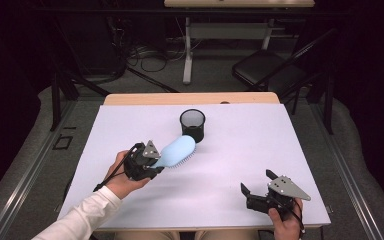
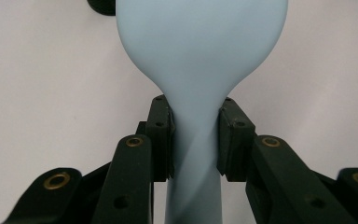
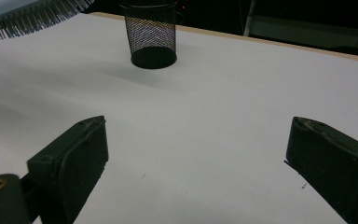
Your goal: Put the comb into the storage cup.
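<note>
A: Starting from the table (image 1: pixel 130 120), where do we stand?

B: We are in the carry step. The mesh cup (image 1: pixel 192 125) stands upright toward the far edge. The blue hairbrush (image 1: pixel 177 151) hangs above the sheet just in front of the cup, bristles down, head toward it.

A: Tool status?

B: Our left gripper (image 2: pixel 195 137) pinches the brush handle between both pads. Our right gripper (image 1: pixel 258 183) rests near the front edge, jaws spread, nothing between them.

A: Next move?

B: We judge the brush needs raising and tipping upright to enter the cup's mouth
</note>
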Demonstrator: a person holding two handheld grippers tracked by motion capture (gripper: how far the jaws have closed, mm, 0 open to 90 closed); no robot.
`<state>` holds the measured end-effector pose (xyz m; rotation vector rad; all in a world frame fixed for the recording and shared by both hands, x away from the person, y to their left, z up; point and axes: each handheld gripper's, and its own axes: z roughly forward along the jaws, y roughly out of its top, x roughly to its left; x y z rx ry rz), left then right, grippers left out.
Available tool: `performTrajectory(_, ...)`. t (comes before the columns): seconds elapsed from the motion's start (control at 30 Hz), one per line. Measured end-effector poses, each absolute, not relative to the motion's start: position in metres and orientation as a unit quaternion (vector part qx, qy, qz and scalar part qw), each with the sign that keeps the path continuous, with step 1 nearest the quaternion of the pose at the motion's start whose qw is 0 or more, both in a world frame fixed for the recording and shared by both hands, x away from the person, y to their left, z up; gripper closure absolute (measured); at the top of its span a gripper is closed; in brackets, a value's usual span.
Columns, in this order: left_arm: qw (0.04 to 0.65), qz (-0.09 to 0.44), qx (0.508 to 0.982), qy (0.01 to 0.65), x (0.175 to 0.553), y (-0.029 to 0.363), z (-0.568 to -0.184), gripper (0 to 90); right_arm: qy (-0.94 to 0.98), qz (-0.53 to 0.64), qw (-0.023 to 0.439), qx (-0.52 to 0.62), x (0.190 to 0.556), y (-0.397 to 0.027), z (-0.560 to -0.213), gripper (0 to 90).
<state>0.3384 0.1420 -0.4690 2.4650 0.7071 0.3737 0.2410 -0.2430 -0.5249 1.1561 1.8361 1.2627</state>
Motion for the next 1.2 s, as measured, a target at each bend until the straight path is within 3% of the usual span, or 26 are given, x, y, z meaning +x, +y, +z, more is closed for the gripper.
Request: performTrajectory(1.2, 0.373, 0.179, 0.864, 0.288, 0.341, 0.142, -0.451, 70.1, 0.709, 0.463, 0.303, 0.438, 0.245, -0.237, -0.526, 5.2)
